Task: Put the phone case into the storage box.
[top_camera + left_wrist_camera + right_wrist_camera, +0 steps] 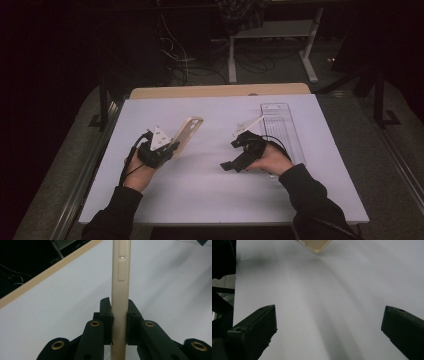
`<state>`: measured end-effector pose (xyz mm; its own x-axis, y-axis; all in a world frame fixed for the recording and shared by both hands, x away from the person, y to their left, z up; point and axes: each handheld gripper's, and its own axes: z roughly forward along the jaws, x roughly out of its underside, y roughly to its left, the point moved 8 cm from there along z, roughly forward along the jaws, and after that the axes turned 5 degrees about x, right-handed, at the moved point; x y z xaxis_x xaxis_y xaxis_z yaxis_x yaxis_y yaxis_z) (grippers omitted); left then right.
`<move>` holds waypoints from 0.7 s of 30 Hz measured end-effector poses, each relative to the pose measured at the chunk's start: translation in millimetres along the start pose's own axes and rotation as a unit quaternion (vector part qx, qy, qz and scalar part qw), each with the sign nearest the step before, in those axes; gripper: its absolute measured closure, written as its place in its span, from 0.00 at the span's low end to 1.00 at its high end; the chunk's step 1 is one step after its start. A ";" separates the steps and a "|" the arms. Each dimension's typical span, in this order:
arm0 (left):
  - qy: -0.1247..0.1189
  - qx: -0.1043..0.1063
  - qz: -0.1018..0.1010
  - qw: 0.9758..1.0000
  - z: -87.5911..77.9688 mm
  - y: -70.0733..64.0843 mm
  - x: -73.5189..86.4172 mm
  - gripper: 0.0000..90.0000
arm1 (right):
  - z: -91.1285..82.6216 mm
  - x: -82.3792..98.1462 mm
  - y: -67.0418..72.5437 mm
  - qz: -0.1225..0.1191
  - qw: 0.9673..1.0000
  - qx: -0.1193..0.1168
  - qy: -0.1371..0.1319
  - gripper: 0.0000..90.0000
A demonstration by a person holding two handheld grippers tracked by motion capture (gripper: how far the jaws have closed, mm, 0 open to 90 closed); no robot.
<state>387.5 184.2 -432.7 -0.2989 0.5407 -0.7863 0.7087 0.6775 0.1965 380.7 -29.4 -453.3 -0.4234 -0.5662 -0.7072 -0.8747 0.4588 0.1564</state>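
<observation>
A beige phone case (188, 131) is held up off the white table top (210, 200), tilted toward the far right, with my left gripper (171, 148) shut on its lower end. The left gripper view shows the case (121, 272) edge-on, its side buttons facing me, both pads of the left gripper (119, 315) pressed against it. My right gripper (233, 154) hovers low over the table's middle right, open and empty. In the right gripper view the right gripper (329, 317) has its jaws far apart over bare table, and a corner of the case (314, 245) sits at the top edge.
A clear plastic tray (280, 127) lies on the table behind the right hand, near the right edge. A wooden strip (220, 91) runs along the far edge. Beyond it are table legs and cables on a dark floor.
</observation>
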 end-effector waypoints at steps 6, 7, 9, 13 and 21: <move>-0.015 0.013 -0.050 0.999 -1.0 2.0 -1.4 0.89 | 0.0 0.0 -0.2 0.000 1.000 0.000 0.000 0.00; -0.018 0.015 -0.062 0.998 -1.0 1.6 -1.8 0.89 | 0.0 0.0 -0.1 0.000 1.000 0.000 0.000 0.00; -0.017 0.019 -0.078 0.997 -1.8 1.2 -1.8 0.89 | -0.1 0.0 -0.2 0.000 1.000 -0.001 0.000 0.00; -0.034 0.038 -0.113 0.992 -2.9 0.3 -4.9 0.89 | -0.1 -0.3 -1.3 -0.001 1.000 -0.001 -0.004 0.00; -0.031 0.034 -0.118 0.992 -2.4 -0.5 -4.5 0.89 | -1.3 -2.7 -3.3 0.026 1.000 0.017 -0.005 0.00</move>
<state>387.0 182.7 -427.8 -0.4223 0.3383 -0.8410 0.6657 0.7455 -0.0344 384.5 -30.3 -451.0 -0.4651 -0.5342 -0.7059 -0.8433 0.5098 0.1699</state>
